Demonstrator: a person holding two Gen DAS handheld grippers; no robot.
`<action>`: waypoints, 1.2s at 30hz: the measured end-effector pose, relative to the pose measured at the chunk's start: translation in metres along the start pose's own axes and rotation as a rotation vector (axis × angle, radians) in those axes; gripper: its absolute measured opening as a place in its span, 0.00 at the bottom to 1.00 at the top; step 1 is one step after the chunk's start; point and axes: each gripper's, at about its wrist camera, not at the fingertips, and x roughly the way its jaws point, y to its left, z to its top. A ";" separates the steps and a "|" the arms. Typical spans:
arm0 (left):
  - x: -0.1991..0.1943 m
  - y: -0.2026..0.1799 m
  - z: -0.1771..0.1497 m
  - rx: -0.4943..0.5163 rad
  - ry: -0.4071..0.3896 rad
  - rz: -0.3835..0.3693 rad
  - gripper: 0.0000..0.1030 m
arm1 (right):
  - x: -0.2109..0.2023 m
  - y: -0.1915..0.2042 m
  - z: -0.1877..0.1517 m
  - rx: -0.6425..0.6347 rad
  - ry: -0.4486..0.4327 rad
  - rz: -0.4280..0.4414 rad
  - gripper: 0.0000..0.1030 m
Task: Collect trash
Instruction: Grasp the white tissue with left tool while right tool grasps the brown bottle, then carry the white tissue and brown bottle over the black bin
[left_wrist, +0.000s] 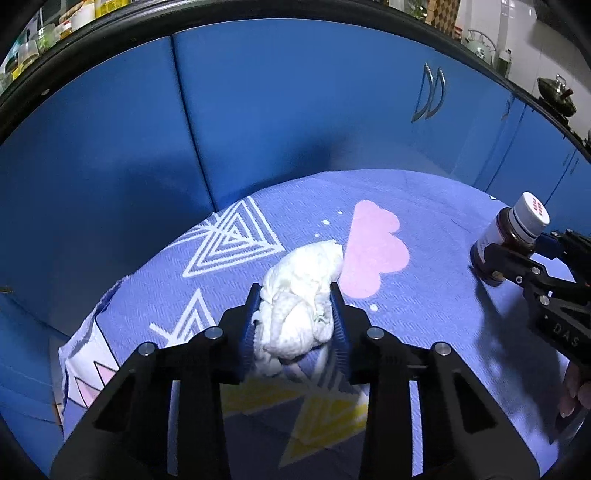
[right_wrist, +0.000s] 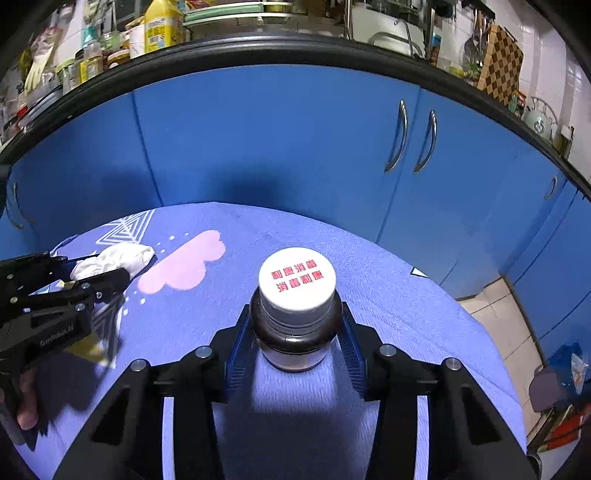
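Observation:
A crumpled white tissue wad (left_wrist: 301, 302) lies on the purple patterned tablecloth (left_wrist: 424, 325). My left gripper (left_wrist: 295, 299) is shut on the wad, a blue pad pressing each side. The wad also shows in the right wrist view (right_wrist: 118, 258), with the left gripper (right_wrist: 107, 275) on it. A dark brown bottle with a white cap (right_wrist: 297, 310) stands upright on the cloth. My right gripper (right_wrist: 295, 321) is shut on the bottle's shoulder. In the left wrist view the bottle (left_wrist: 511, 238) is at the far right, held by the right gripper (left_wrist: 517, 247).
Blue cabinet doors (right_wrist: 277, 147) with metal handles (right_wrist: 413, 142) stand behind the table. A black counter edge above carries jars and bottles (right_wrist: 159, 26). Tiled floor (right_wrist: 495, 306) and clutter lie to the right of the table edge.

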 end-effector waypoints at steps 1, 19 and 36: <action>-0.003 -0.001 -0.002 -0.002 -0.001 -0.001 0.33 | -0.005 0.001 -0.003 -0.003 -0.002 0.001 0.42; -0.057 -0.066 -0.018 0.064 -0.035 -0.053 0.32 | -0.089 -0.013 -0.042 -0.022 -0.011 -0.107 0.42; -0.124 -0.208 -0.024 0.234 -0.136 -0.161 0.33 | -0.193 -0.103 -0.098 0.127 -0.053 -0.288 0.42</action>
